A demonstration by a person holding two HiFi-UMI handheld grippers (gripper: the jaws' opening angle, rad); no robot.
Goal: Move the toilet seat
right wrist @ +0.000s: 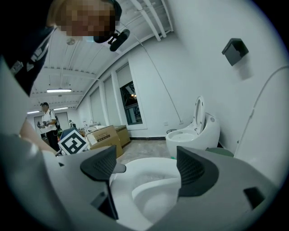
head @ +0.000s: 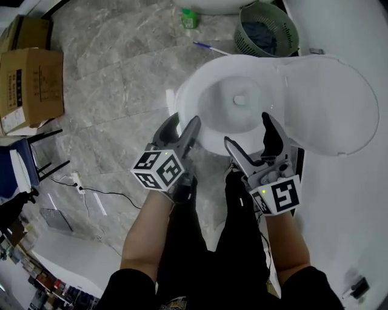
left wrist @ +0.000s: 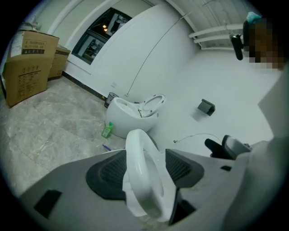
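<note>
A white toilet bowl (head: 236, 103) stands in the middle of the head view. Its seat and lid (head: 330, 103) are tipped back to the right. My left gripper (head: 185, 121) is open at the bowl's front-left edge. In the left gripper view its jaws (left wrist: 144, 169) straddle the white rim (left wrist: 142, 180), with a gap on each side. My right gripper (head: 247, 128) is open over the front rim. The right gripper view shows the bowl's hollow (right wrist: 153, 194) between its spread pads (right wrist: 146, 167), which hold nothing.
A green basket (head: 267, 27), a green bottle (head: 190, 18) and a pen (head: 212, 48) lie beyond the bowl. Cardboard boxes (head: 30, 85) stand at the left, with a cable and power strip (head: 76, 178) on the floor. A second toilet (right wrist: 192, 135) stands by the wall, and a person (right wrist: 47, 122) far off.
</note>
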